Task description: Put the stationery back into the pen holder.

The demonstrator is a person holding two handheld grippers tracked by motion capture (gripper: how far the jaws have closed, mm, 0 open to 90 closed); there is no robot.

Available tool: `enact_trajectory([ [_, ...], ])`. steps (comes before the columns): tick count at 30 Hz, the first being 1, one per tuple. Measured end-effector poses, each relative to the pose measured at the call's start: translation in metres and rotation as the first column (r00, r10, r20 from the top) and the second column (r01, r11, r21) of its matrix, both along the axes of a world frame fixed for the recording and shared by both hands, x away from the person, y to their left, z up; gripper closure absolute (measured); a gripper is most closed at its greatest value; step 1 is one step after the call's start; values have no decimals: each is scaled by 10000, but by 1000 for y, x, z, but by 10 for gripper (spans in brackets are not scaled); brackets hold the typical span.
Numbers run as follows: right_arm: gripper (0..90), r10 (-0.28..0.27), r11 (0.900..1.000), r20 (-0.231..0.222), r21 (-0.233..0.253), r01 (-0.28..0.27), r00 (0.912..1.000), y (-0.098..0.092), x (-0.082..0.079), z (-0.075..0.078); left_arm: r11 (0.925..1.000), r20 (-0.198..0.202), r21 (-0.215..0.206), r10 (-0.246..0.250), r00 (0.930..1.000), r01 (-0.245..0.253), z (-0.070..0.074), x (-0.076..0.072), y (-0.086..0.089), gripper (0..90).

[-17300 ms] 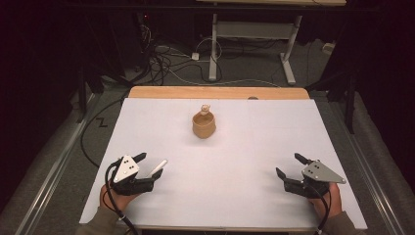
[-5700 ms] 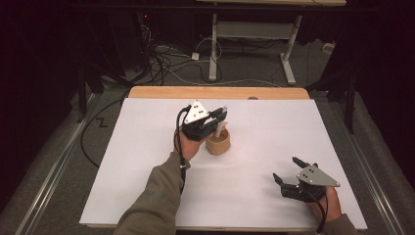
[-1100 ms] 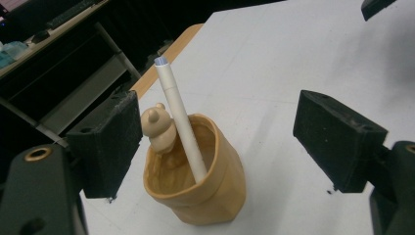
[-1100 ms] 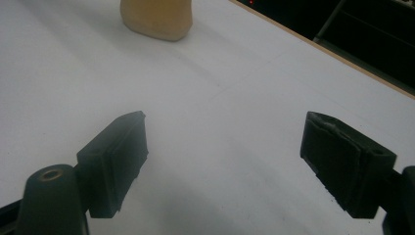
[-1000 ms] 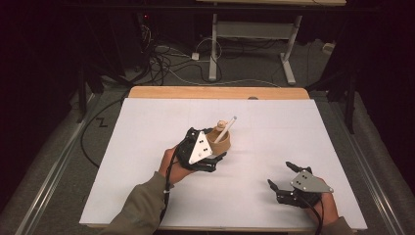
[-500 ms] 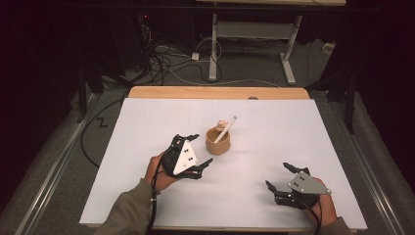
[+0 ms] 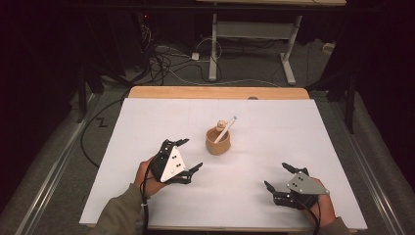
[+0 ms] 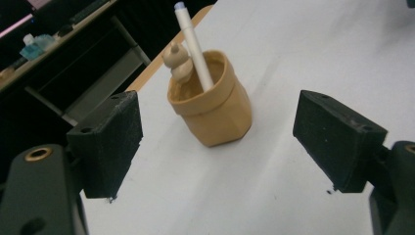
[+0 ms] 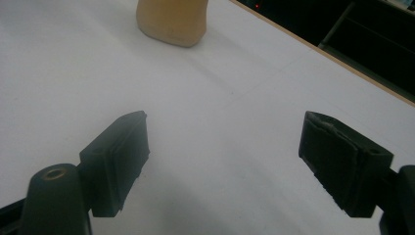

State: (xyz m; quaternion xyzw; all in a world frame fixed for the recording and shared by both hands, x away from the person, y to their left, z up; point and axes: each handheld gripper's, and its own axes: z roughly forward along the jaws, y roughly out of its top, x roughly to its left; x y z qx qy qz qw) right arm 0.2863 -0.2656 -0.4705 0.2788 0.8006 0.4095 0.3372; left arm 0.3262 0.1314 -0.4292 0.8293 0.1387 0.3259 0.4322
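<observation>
Pot (image 7: 218,142) stands upright near the middle of the white surface (image 7: 147,127), slightly toward the far side, and it holds the pen (image 7: 225,129), which leans against its rim with the tip pointing up and to the far right. A small knobbed figure (image 8: 177,61) sits at the rim beside the pen. The left gripper (image 7: 185,156) rests on the surface just near-left of the pot, apart from it, its fingers spread wide and empty. The right gripper (image 7: 283,177) lies well apart at the near right, fingers likewise spread with nothing between them. Judging from how things lie, the putting of the pen into the pot looks done: the pen is inside and neither gripper touches it. What seems left, at most, is bringing the left gripper back toward the near edge.
</observation>
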Motion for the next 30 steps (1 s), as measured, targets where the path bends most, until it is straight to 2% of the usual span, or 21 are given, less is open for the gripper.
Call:
enact_trajectory([
  [11, 188, 102, 9999, -46, -24, -102, 9999, 2, -1, 0, 9994, -367, 19, 354, 9987, -353, -14, -4, 18, 175],
  [21, 188, 120, 9999, -19, 36, -120, 9999, 2, -1, 0, 9974, -585, 199, 699, 9958, -689, -27, -11, 31, 174],
  [30, 188, 86, 10000, 10, 38, -86, 10000, 0, 0, 0, 9938, -807, -31, 1101, 9906, -1108, -37, -19, 50, 175],
])
